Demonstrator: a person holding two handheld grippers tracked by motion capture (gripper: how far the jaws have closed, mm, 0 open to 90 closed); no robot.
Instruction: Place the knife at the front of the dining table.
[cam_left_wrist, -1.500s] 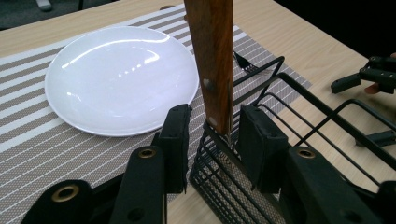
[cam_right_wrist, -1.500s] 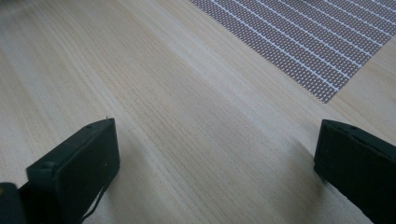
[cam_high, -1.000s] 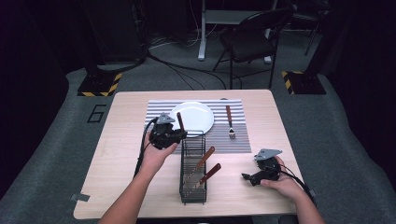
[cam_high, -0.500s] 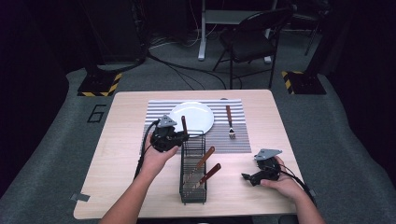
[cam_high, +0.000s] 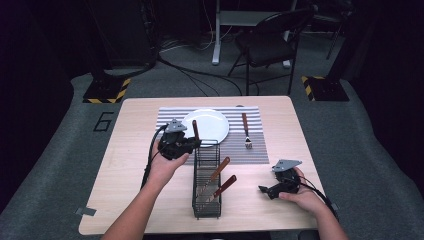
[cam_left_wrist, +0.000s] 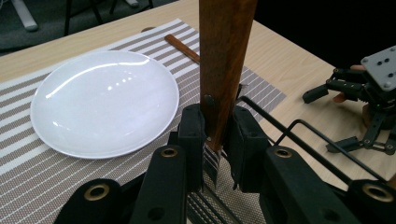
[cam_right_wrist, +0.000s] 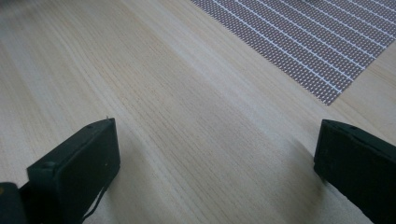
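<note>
Near edge: the right gripper (cam_high: 278, 188) rests on the pale, fine-grained table (cam_high: 125, 165), jaws spread wide with nothing between them. Centre: a black wire caddy (cam_high: 206, 182), an open rectangular grid, holds two utensils with brown wooden handles leaning out. At its far end the left gripper (cam_high: 192, 144) pinches a wooden-handled utensil (cam_left_wrist: 223, 60) upright, pads (cam_left_wrist: 194, 128) clamped low on the handle near the rivet, metal end just over the caddy rim. A straight vertical lift, with the grip firm, would likely clear the wires. Beyond: a glossy round white plate (cam_high: 210, 125) and a fork (cam_high: 246, 131) on the striped woven placemat (cam_high: 167, 116).
</note>
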